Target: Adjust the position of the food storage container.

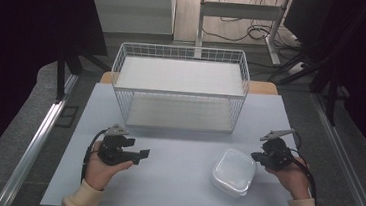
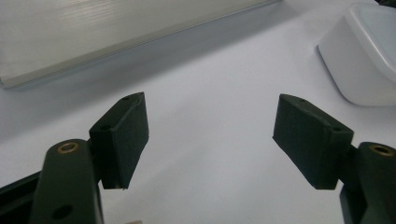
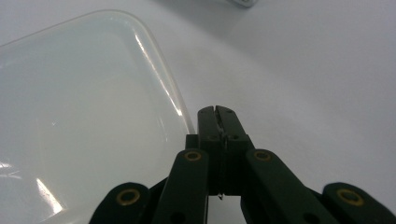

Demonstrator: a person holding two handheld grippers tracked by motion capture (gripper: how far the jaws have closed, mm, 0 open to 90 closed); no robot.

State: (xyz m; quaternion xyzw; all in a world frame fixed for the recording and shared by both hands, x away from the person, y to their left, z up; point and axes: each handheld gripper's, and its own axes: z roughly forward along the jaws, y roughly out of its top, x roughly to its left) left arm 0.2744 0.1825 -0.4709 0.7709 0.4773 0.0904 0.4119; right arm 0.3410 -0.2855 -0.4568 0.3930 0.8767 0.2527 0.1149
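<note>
Clearly the white wire rack (image 1: 180, 85) is sitting well ahead of both grippers, at the far side of the pale table (image 1: 163, 191), and its two shelves are holding nothing that can be seen; it is probably standing there as the place where things get stowed. Nearer, the clear plastic container (image 1: 234, 171) is lying with its lid on, just to the left of the right gripper (image 1: 258, 157) and well off to the right of the left gripper (image 1: 142, 155). It is looking empty through the cloudy lid, though that is hard to tell for sure. The right gripper is pointing at the container's near edge with its jaws pressed together on nothing, tips just beside the rim (image 3: 182, 112), seemingly lining up to nudge or open for a grip. The left gripper is resting low over bare table, jaws spread wide and holding nothing, apparently waiting its turn.
</note>
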